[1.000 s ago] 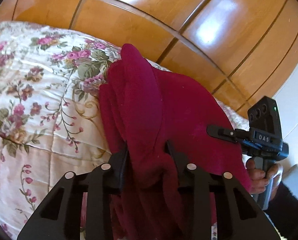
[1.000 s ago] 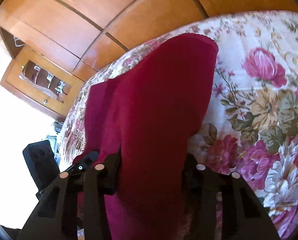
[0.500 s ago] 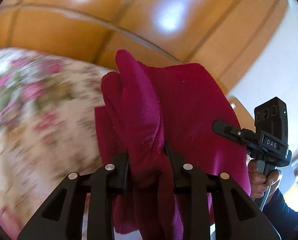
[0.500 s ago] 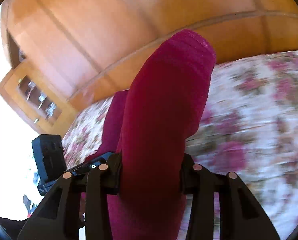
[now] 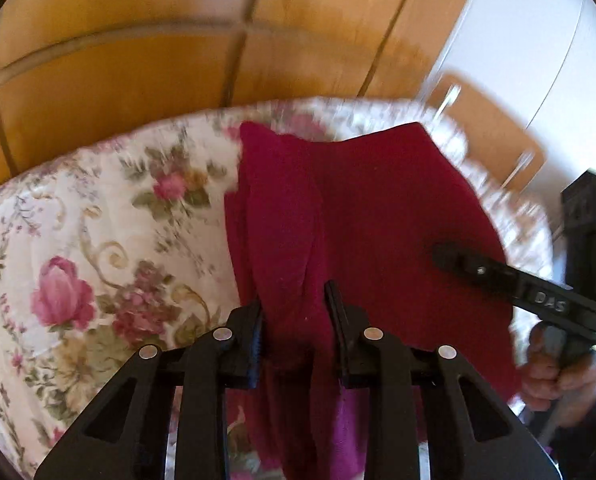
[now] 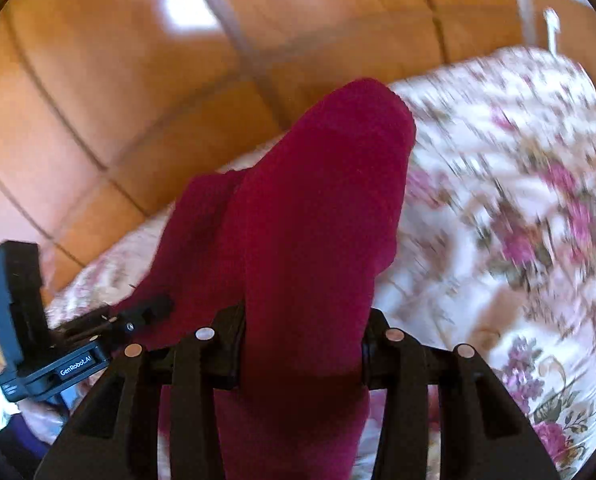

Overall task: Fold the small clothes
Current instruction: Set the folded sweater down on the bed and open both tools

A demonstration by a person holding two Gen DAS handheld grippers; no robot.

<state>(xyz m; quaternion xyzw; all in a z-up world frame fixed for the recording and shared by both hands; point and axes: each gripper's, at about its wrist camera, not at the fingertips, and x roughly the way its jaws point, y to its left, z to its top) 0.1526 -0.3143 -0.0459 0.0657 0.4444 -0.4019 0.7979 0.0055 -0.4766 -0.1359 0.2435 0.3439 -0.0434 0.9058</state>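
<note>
Crimson knit cloth, the garment [image 5: 378,216] hung bunched above the floral bedspread [image 5: 97,248]. We clamped a gathered fold of it in our left gripper [image 5: 293,308], and our right gripper [image 6: 304,320] pinched another thick, ribbed fold in its jaws.

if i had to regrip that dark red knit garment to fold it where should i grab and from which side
Probably the dark red knit garment is best taken at its two near corners, coming from above over the floral quilted bedspread. It hangs bunched from the left gripper and right gripper, so corner holds should spread it flat.
</note>
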